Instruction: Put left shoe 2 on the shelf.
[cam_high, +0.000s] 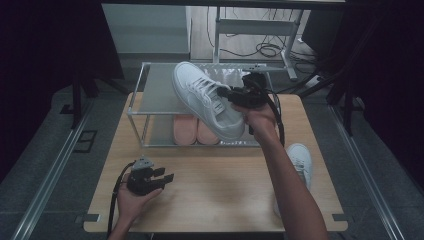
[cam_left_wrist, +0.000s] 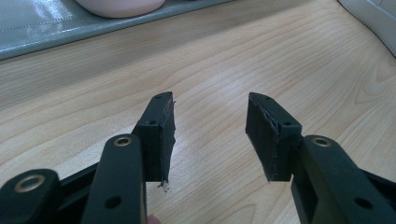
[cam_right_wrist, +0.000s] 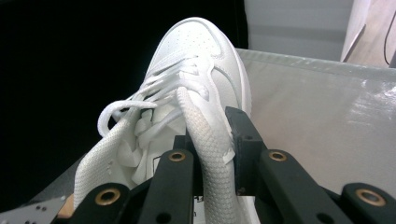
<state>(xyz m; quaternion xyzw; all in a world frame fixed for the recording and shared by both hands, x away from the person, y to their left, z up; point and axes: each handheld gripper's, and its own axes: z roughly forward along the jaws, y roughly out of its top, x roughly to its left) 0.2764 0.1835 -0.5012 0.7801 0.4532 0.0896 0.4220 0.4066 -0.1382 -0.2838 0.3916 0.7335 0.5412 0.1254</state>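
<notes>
My right gripper (cam_high: 225, 94) is shut on a white sneaker (cam_high: 206, 98), pinching the mesh collar of the shoe (cam_right_wrist: 208, 140) between its pads. The sneaker hangs in the air over the top shelf of a small metal shoe rack (cam_high: 137, 95), toe pointing to the far left. A second white sneaker (cam_high: 300, 162) lies on the wooden table (cam_high: 210, 195) at the right, partly behind my forearm. My left gripper (cam_high: 167, 176) rests low over the table near the front left, open with nothing between its fingers (cam_left_wrist: 161, 135).
A pair of pink slippers (cam_high: 192, 129) sits on the rack's lower shelf; a pink toe (cam_left_wrist: 121, 7) and the grey shelf edge (cam_left_wrist: 42, 32) appear in the left gripper view. Dark floor and metal rails flank the table.
</notes>
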